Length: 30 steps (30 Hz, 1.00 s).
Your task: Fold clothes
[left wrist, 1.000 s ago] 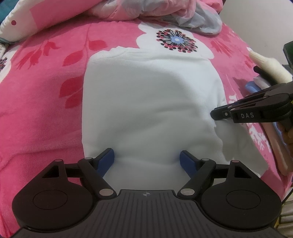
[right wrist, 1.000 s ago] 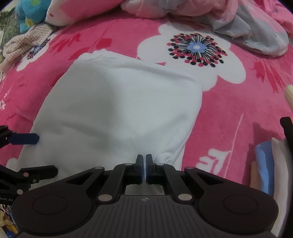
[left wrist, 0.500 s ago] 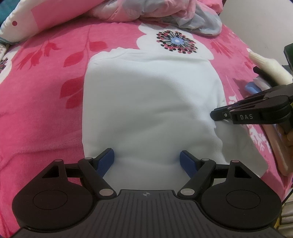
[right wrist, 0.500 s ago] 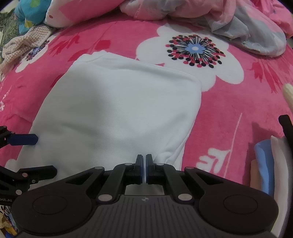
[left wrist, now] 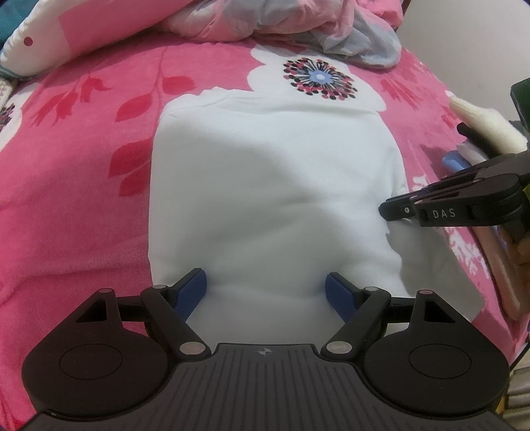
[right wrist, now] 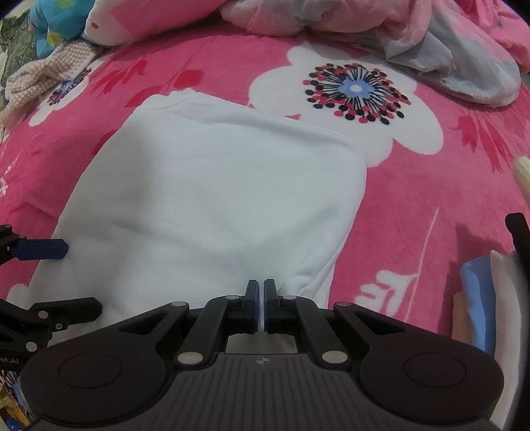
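A white garment (left wrist: 271,192) lies folded flat on the pink floral bedspread (left wrist: 73,185); it also shows in the right wrist view (right wrist: 215,205). My left gripper (left wrist: 266,293) is open, its blue pads straddling the garment's near edge. My right gripper (right wrist: 260,306) is shut, with a thin fold of the white garment between its pads at the near right corner. In the left wrist view the right gripper (left wrist: 394,209) comes in from the right, over the garment's right edge. The left gripper's blue fingertip (right wrist: 43,249) shows at the left of the right wrist view.
A pile of pink and grey clothes (left wrist: 298,26) lies at the back of the bed. A pillow (left wrist: 66,36) is at the back left. Folded items, blue and white (right wrist: 480,298), sit at the right edge. A knitted cloth (right wrist: 43,73) lies at the far left.
Almost nothing has changed. Both grippers hold their places; the view has shifted very slightly.
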Each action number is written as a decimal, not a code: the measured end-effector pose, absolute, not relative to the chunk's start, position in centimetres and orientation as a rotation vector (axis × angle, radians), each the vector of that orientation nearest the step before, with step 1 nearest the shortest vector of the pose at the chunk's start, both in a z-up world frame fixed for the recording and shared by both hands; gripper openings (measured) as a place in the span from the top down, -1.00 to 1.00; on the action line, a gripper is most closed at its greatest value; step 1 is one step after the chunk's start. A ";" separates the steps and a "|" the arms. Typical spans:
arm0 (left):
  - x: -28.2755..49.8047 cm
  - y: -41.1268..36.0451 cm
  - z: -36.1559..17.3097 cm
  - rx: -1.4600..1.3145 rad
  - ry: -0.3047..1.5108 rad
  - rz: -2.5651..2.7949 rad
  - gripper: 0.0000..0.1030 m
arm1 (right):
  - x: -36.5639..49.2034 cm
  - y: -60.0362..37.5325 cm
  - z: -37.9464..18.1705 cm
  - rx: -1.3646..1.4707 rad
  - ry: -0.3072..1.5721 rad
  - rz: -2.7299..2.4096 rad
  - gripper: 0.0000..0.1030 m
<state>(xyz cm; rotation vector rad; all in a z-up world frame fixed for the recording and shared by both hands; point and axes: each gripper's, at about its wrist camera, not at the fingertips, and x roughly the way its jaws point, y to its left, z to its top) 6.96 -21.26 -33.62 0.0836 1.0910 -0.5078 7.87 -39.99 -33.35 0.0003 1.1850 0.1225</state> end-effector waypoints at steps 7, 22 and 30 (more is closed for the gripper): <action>7.1 -21.2 -33.6 0.083 1.100 -0.515 -0.55 | 7.9 -40.0 -33.4 0.002 1.183 0.117 0.99; 10.3 -19.3 -28.6 0.063 0.935 -0.491 -0.39 | 8.2 -40.6 -31.7 0.069 1.141 0.101 0.98; 14.9 -22.2 -31.1 0.059 0.852 -0.438 -0.15 | 12.5 -41.2 -30.0 0.067 0.989 0.067 0.98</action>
